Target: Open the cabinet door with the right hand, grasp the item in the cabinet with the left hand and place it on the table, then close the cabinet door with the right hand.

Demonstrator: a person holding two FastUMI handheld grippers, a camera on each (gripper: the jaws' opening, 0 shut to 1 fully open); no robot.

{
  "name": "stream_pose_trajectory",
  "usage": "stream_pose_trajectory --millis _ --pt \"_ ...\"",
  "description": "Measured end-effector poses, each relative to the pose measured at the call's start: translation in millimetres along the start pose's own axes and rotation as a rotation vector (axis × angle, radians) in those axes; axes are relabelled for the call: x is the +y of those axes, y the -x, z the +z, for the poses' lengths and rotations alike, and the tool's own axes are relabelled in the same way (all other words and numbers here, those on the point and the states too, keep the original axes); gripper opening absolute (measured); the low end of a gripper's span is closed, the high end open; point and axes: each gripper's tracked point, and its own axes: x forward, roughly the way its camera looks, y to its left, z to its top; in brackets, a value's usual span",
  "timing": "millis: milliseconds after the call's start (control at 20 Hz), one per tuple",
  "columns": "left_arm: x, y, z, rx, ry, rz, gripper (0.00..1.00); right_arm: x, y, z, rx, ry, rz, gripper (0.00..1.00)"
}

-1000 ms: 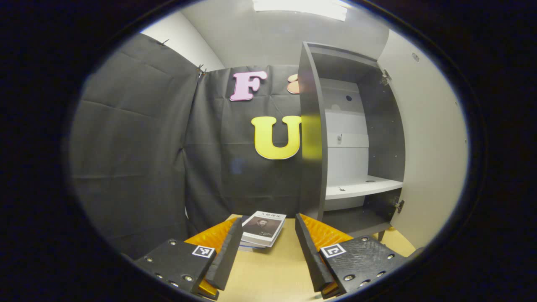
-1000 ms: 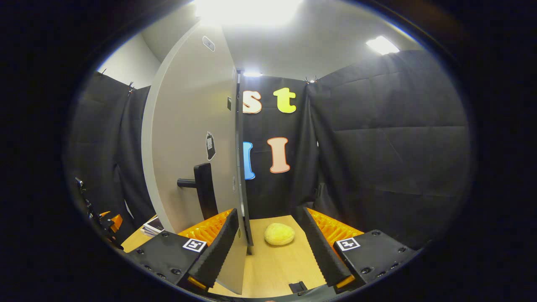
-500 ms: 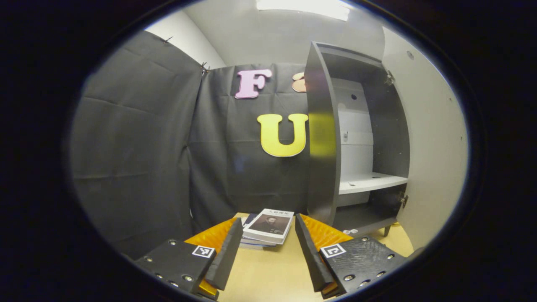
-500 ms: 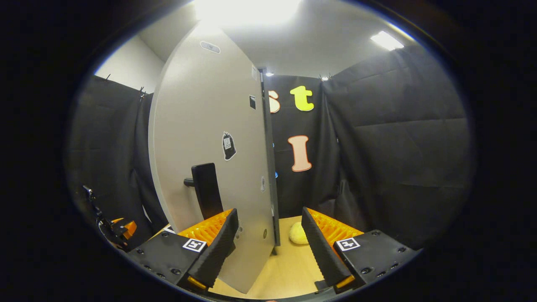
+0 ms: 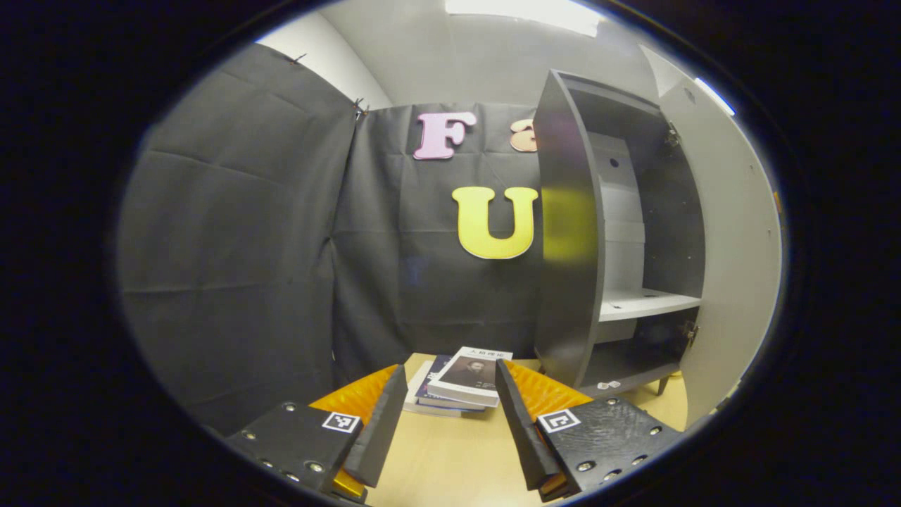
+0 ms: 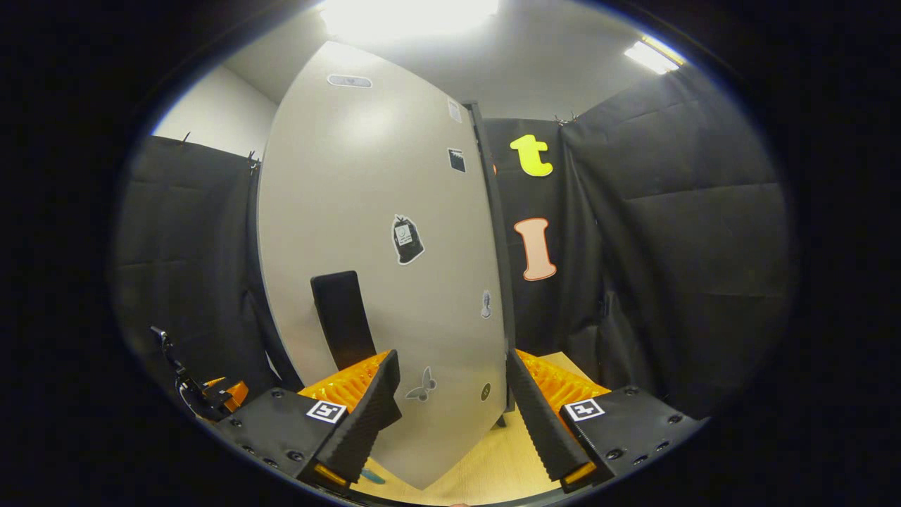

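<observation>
Grey outer face of cabinet door [image 6: 380, 232] directly ahead of right gripper [image 6: 450, 415], with black handle [image 6: 341, 317] standing just above the gripper's left finger in the right gripper view. Jaws wide apart, clamped on nothing; contact between finger and door panel not determinable. In the left gripper view: cabinet [image 5: 563, 282] standing open, door swung out at an angle on the far side, pale shelf [image 5: 644, 304] bare, nothing visible in the lower compartment either. Left gripper [image 5: 443, 422] also spread and empty, held low over wooden table [image 5: 450, 465]. Stack of books [image 5: 464, 380] lying flat on the table just beside the cabinet's near side panel, beyond the left fingertips and clear of them (judged to be the item removed from the cabinet, given the bare shelf). Step in hand, by this reading: closing the door with the right hand; opening and placing appear complete. For the next move: push the outer face near the handle side, or close the jaws on the handle, and swing the panel toward the cabinet front until flush. Keep the left gripper and the books out of the door's sweep.
</observation>
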Motion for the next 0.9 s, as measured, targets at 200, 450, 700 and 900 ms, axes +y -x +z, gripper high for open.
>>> stream_pose_trajectory --millis 200,450,700,900 --pt "12 1 -3 0.008 0.005 0.013 0.75 31 -16 -3 0.01 0.0 0.067 0.96" --pt "31 7 -3 0.007 0.011 0.042 0.76 59 -34 -11 0.016 0.03 0.118 0.96" --pt "50 14 -2 0.012 0.009 0.072 0.76 70 -47 -22 0.034 0.051 0.144 0.96" --pt "49 17 2 0.011 0.007 0.072 0.75 70 -53 -30 0.046 0.052 0.139 0.92"
